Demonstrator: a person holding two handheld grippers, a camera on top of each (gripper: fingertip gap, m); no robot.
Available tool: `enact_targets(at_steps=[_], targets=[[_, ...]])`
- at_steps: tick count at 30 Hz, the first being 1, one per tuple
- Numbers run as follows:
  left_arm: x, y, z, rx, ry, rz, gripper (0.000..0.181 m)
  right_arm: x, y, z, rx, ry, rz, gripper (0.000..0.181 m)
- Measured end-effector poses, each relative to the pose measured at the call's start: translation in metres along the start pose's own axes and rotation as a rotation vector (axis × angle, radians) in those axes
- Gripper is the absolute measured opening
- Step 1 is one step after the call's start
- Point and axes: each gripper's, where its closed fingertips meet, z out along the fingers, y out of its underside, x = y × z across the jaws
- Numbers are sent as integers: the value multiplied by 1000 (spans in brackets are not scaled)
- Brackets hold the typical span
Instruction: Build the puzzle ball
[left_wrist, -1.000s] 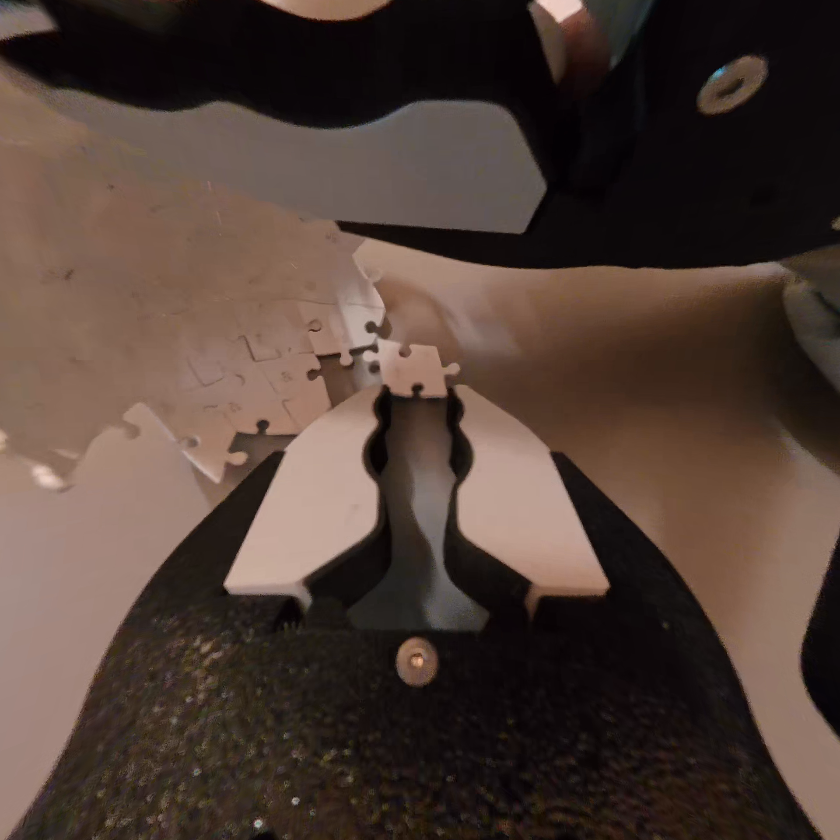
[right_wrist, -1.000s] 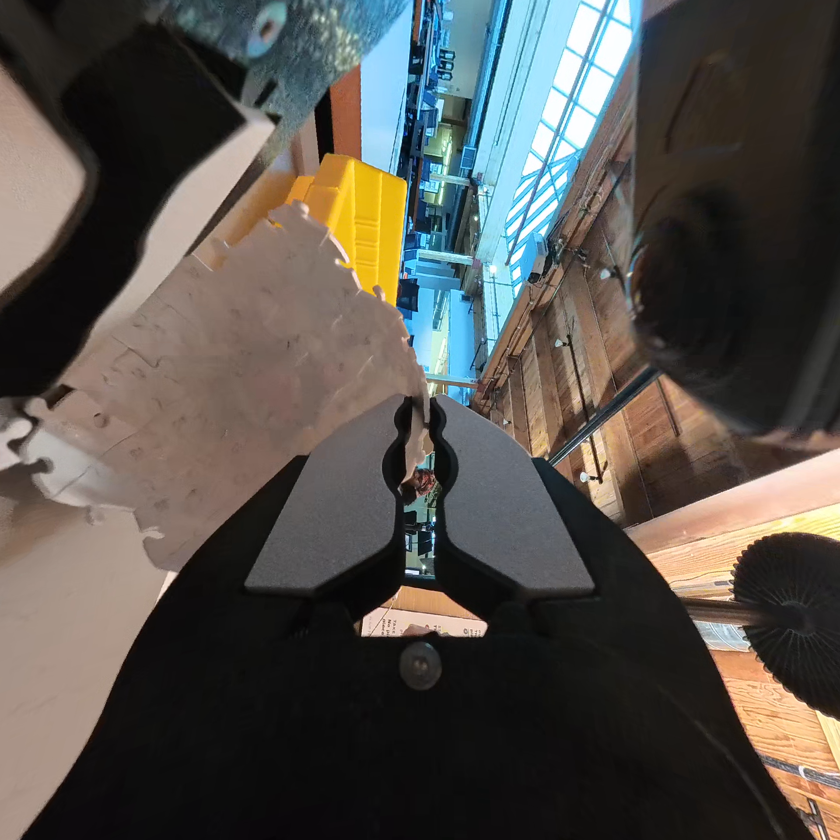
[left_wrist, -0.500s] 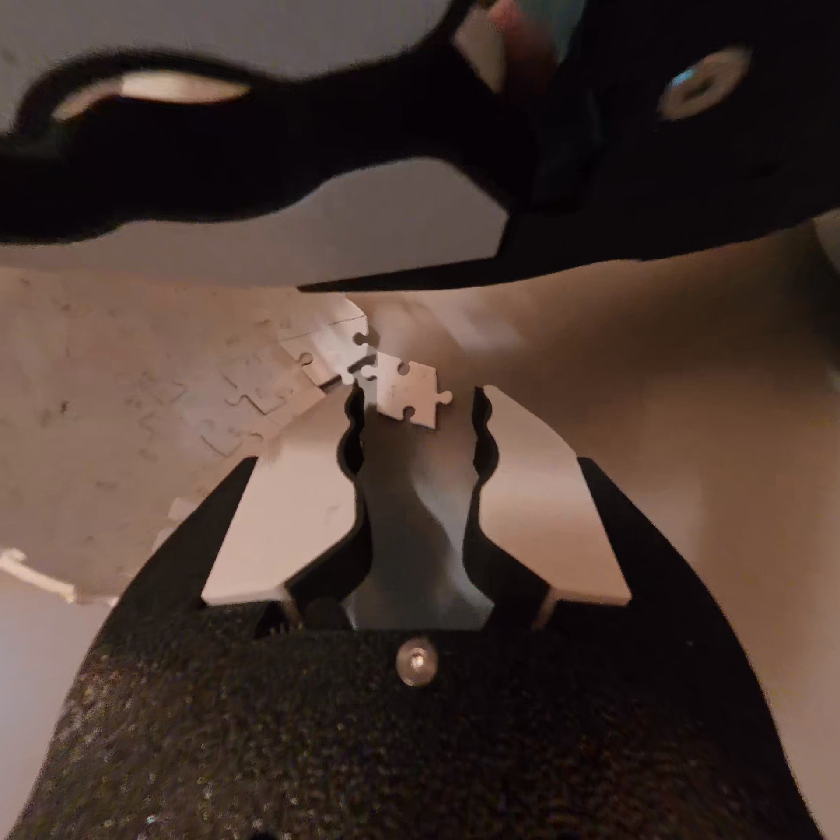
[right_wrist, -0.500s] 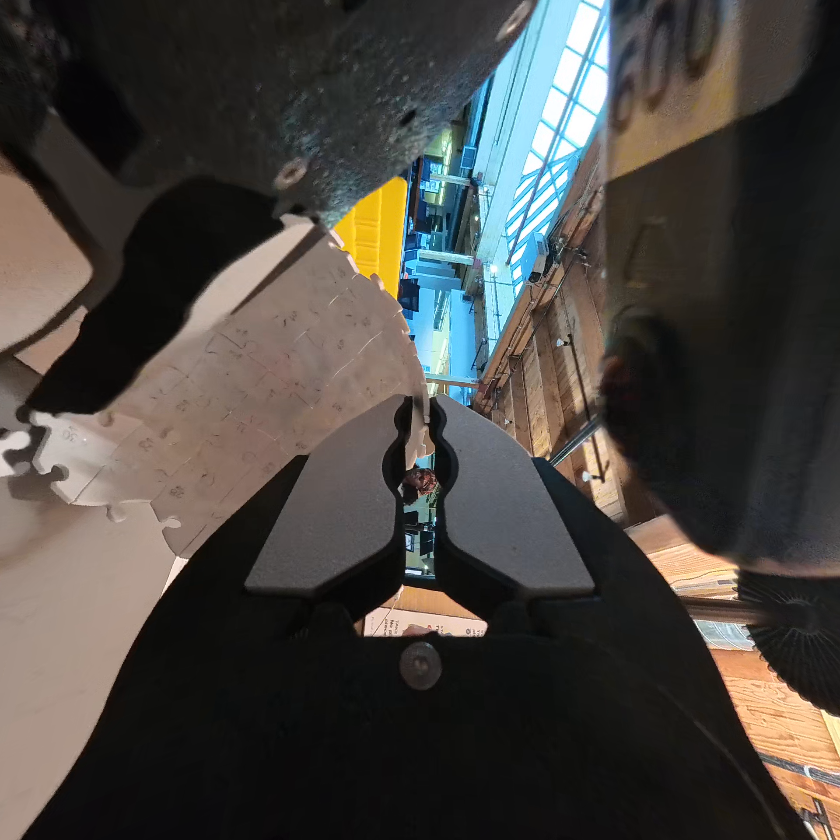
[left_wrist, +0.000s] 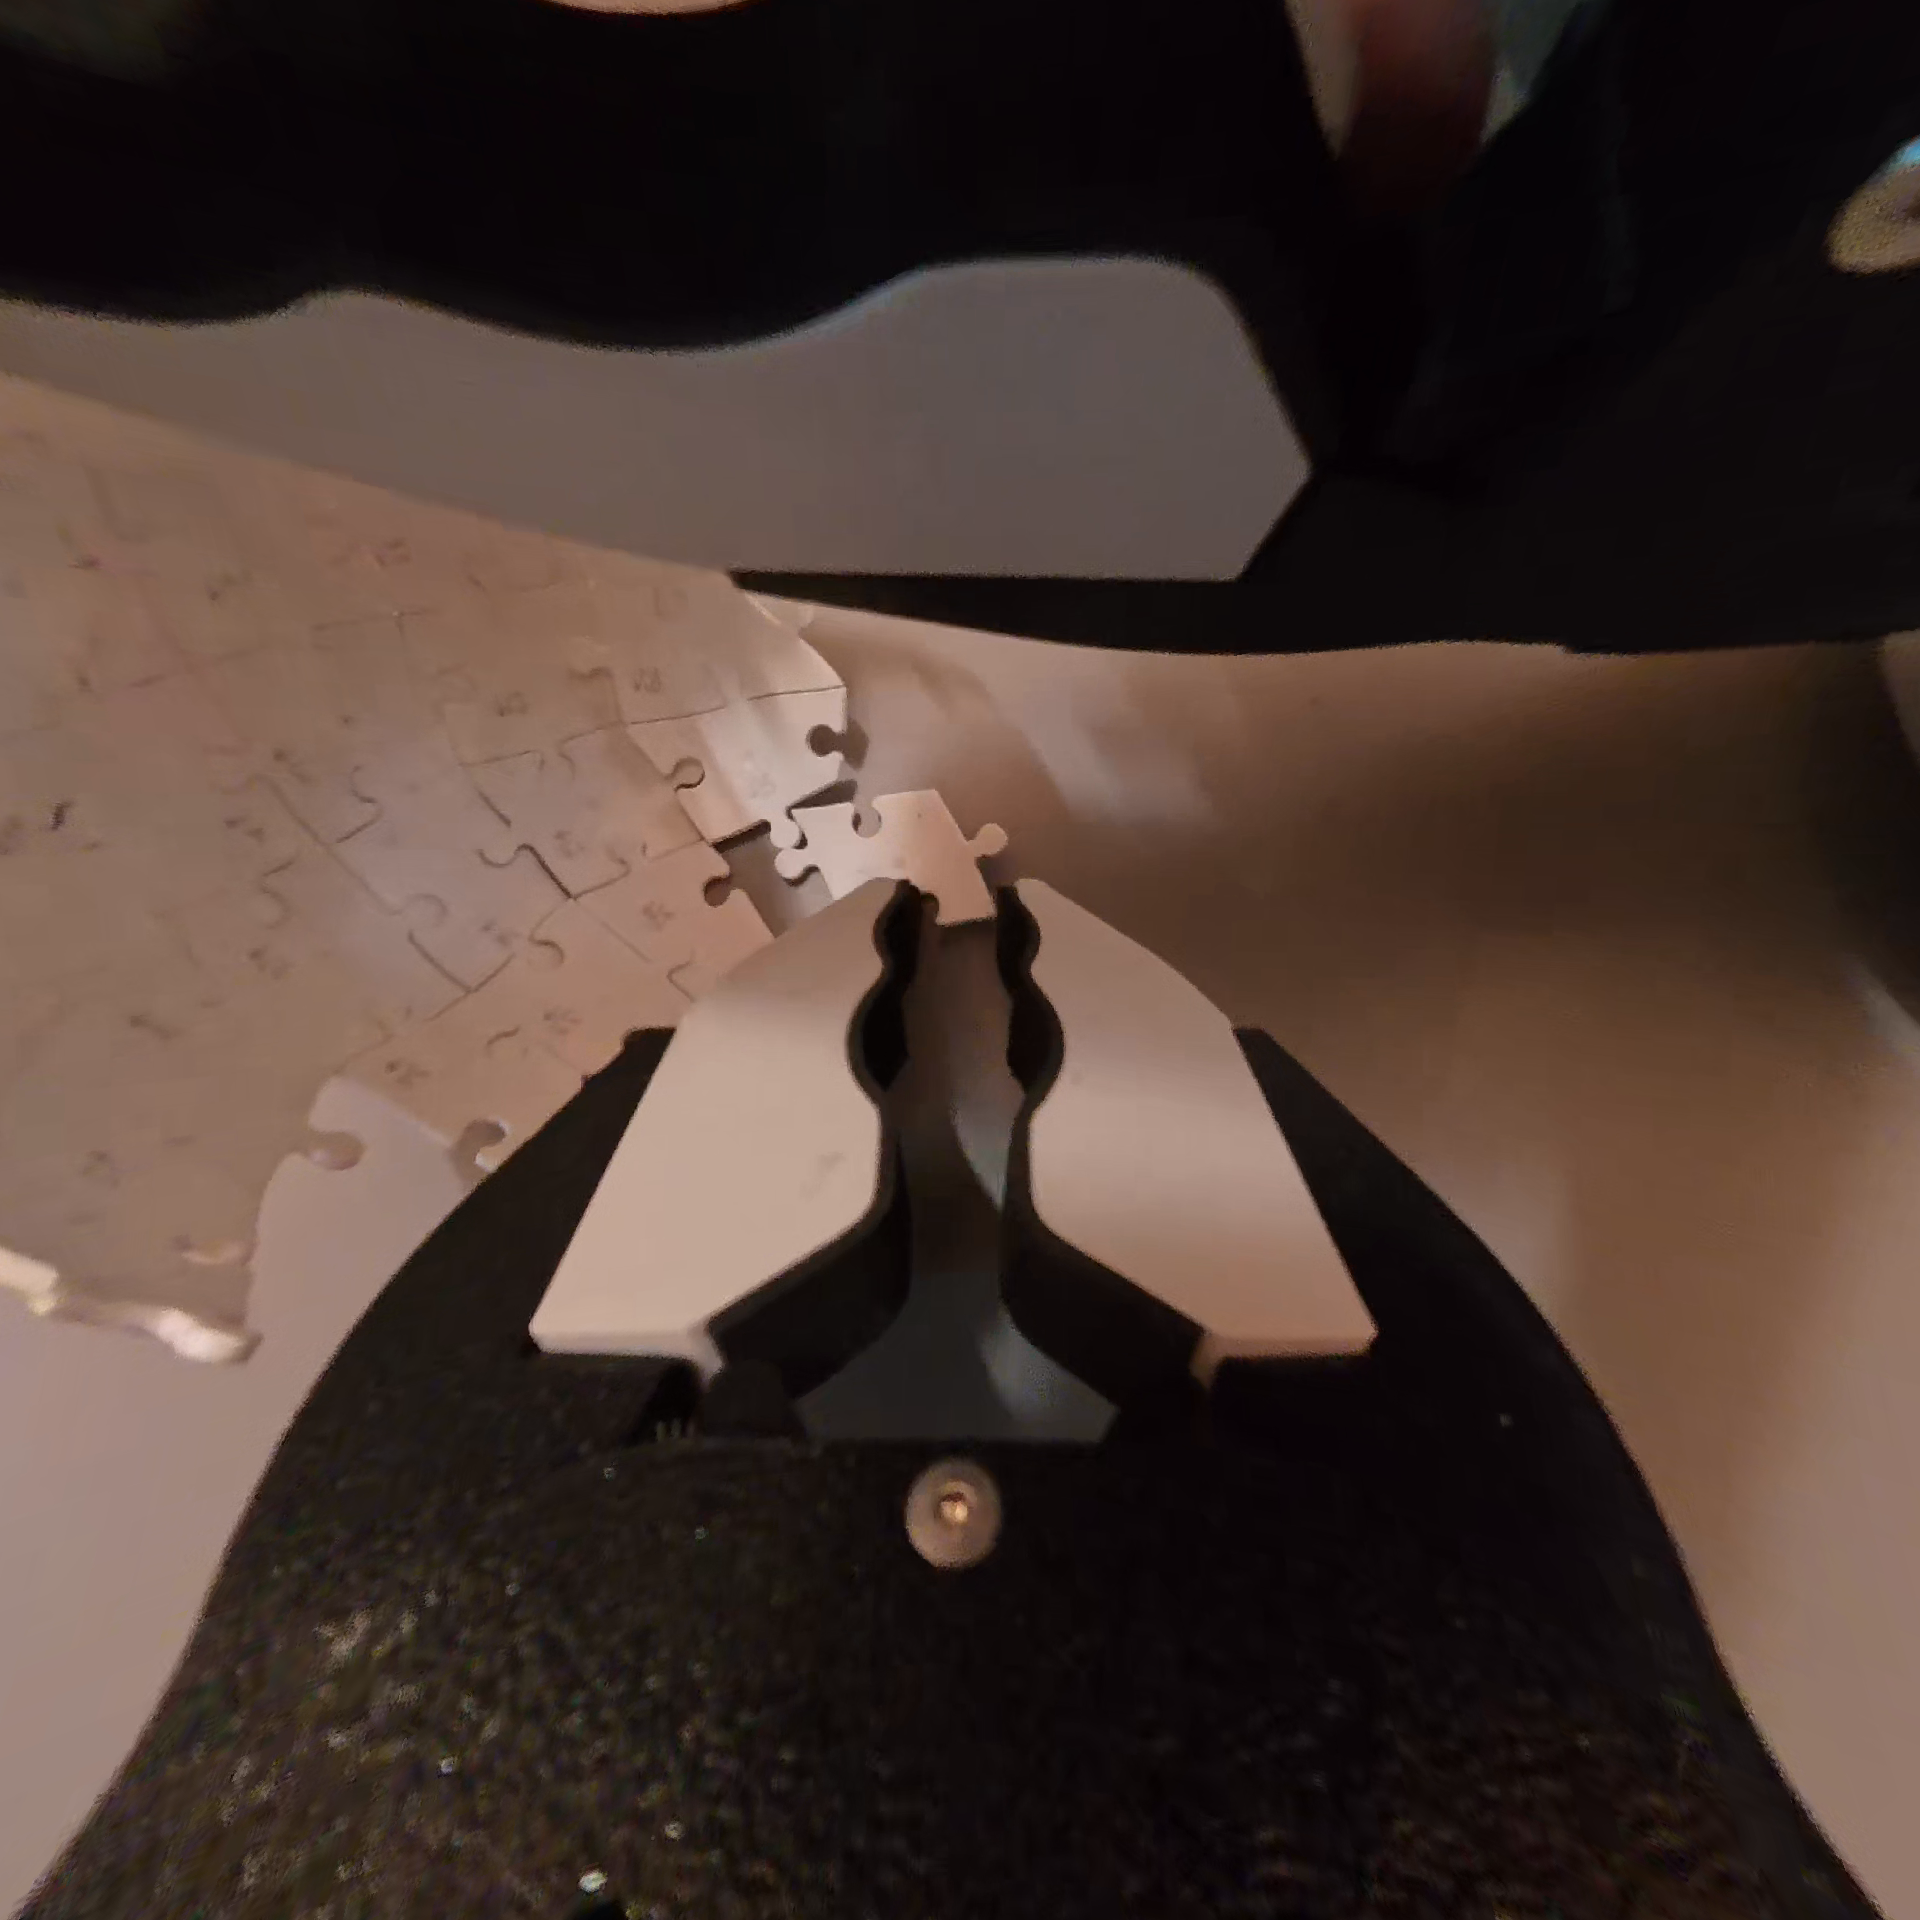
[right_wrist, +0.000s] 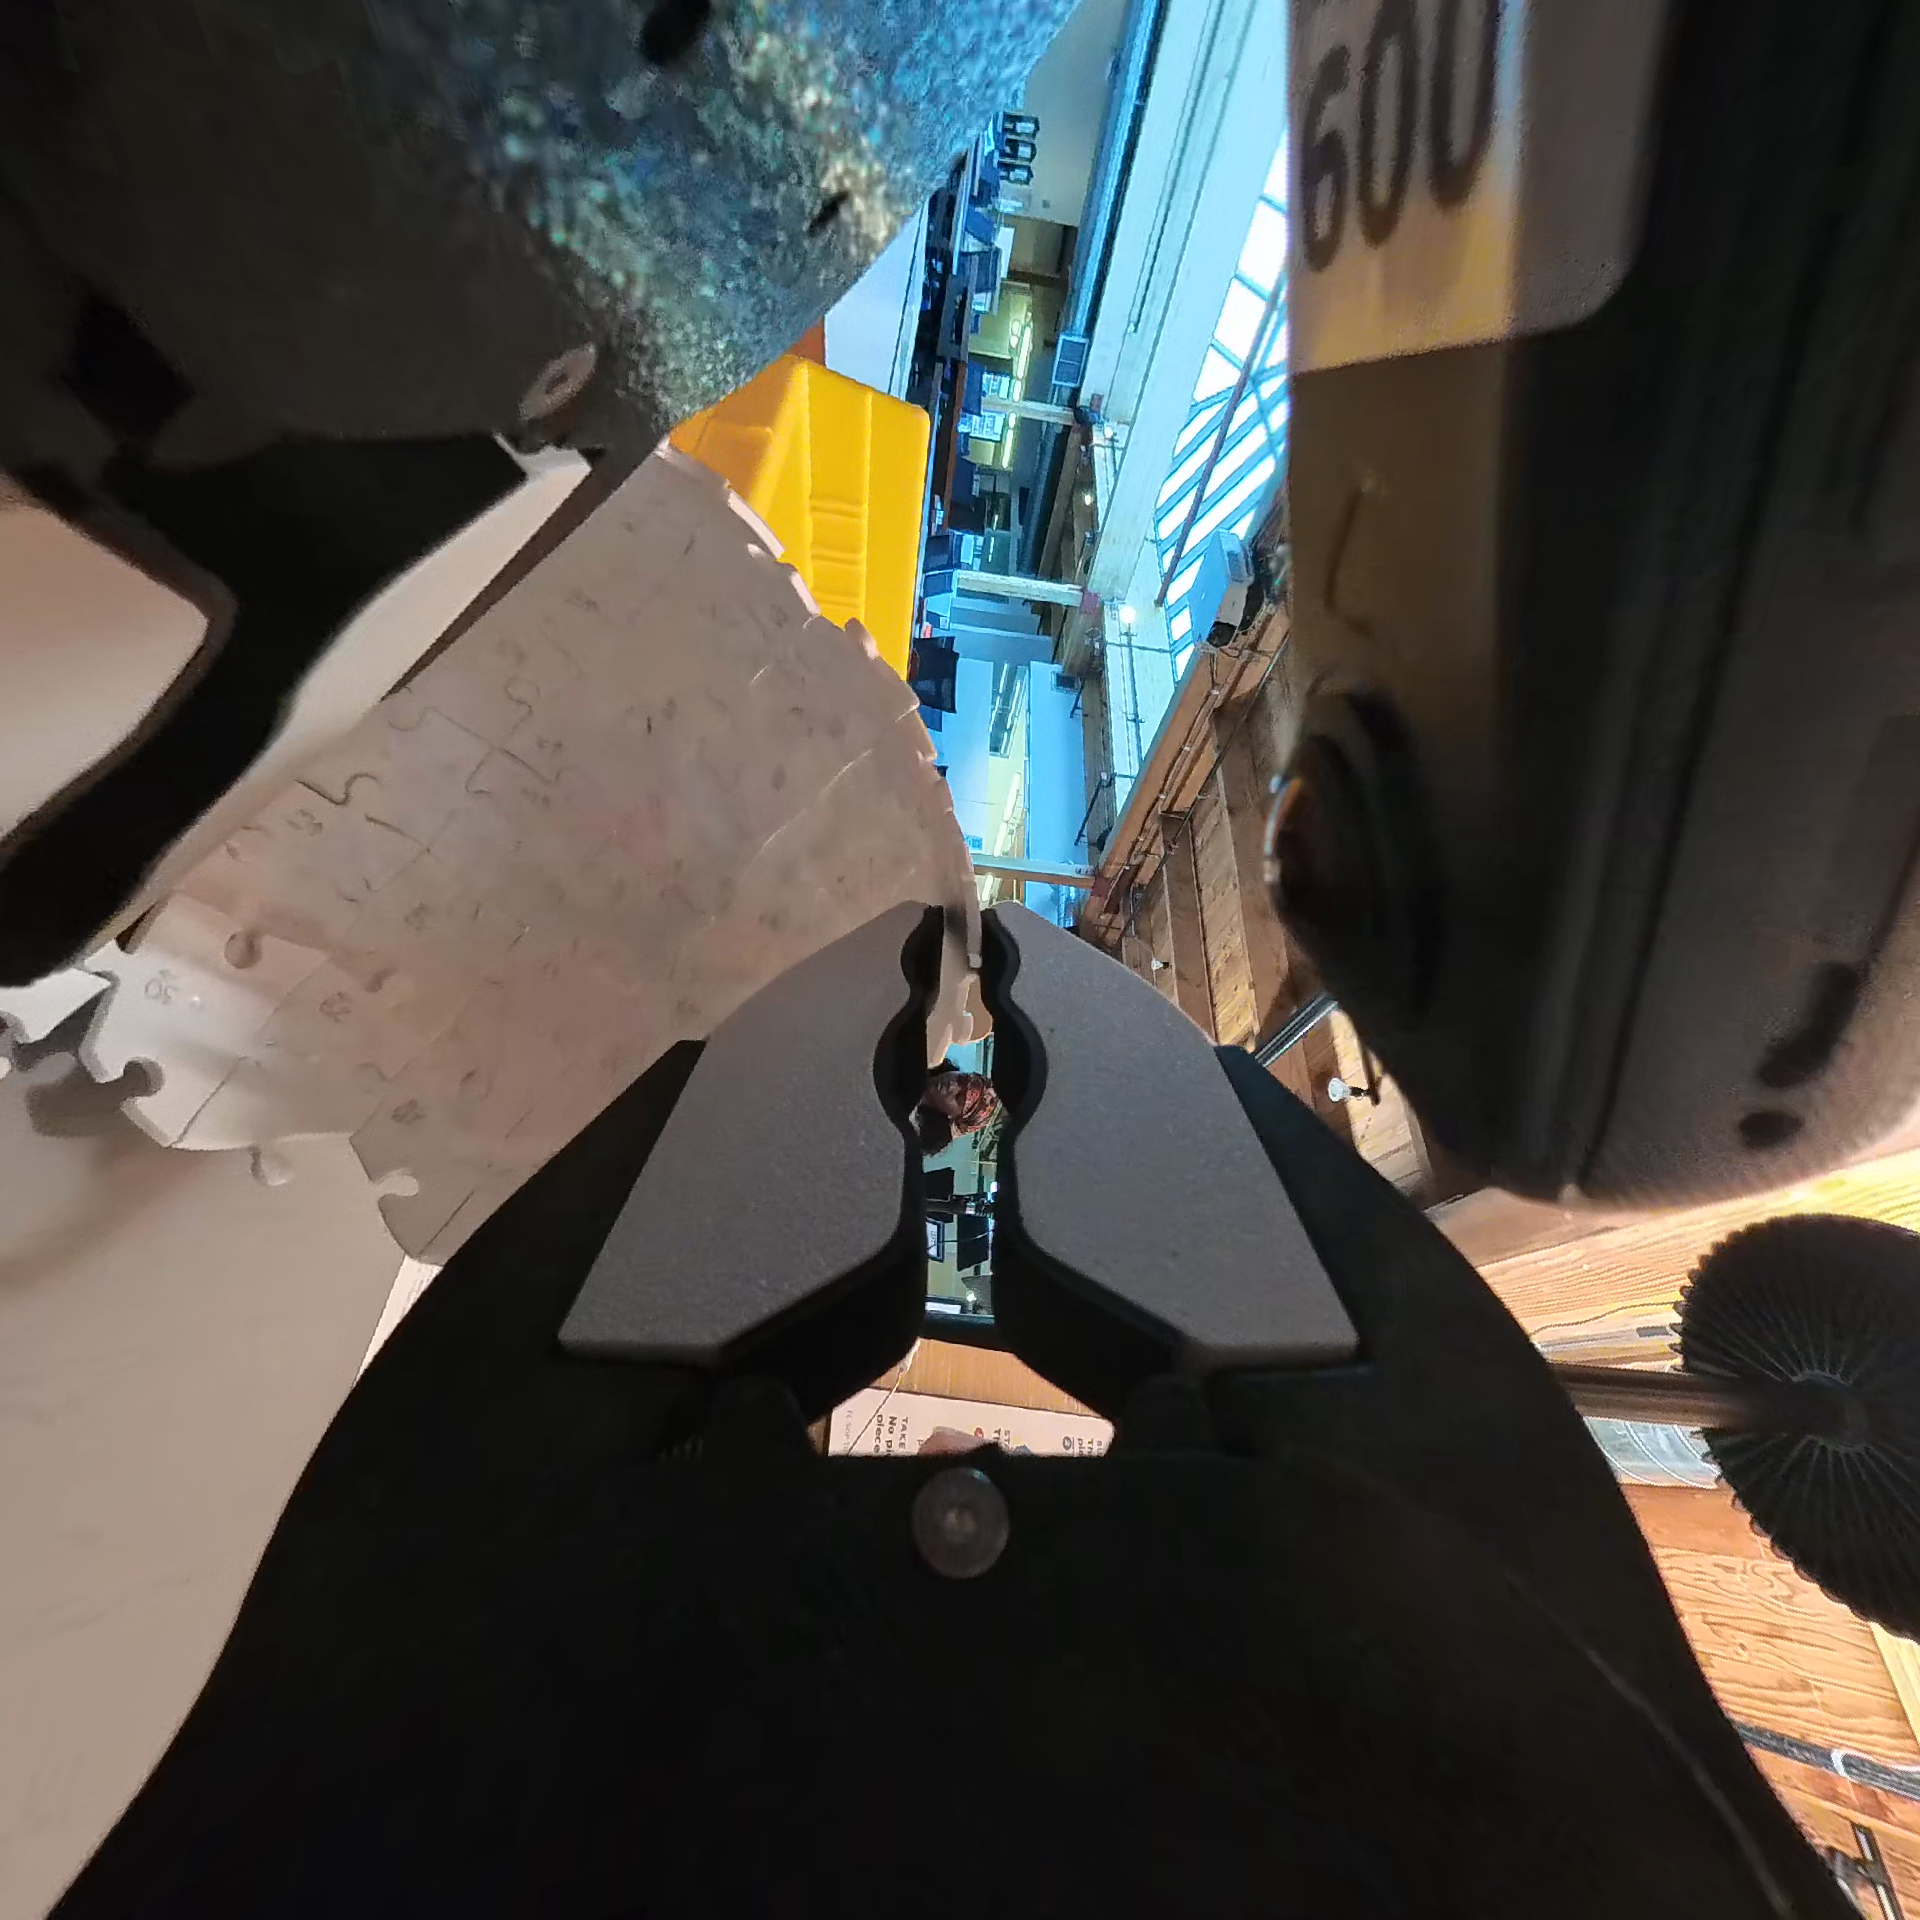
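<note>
The left claw (left_wrist: 956, 904) has a coarse black body flecked with glitter and 2 pale, flat-faced fingers (left_wrist: 758, 1143) whose inner edges run in dark wavy scallops. 1 round silver screw (left_wrist: 953, 1510) sits on the body just behind the finger roots. The right claw (right_wrist: 961, 940) is matte black all over: 2 dark grey textured fingers (right_wrist: 790, 1164) with the same scalloped inner edges, and 1 dark screw (right_wrist: 958, 1521) behind their roots. Above the left claw's fingers, the right claw's black frame carries another silver screw (left_wrist: 1883, 216).
</note>
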Motion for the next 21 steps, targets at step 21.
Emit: enact_targets(at_steps=[21], targets=[[-10,0,3,-16,-68,-136,27,1,-2,1,3,1,-4,6]])
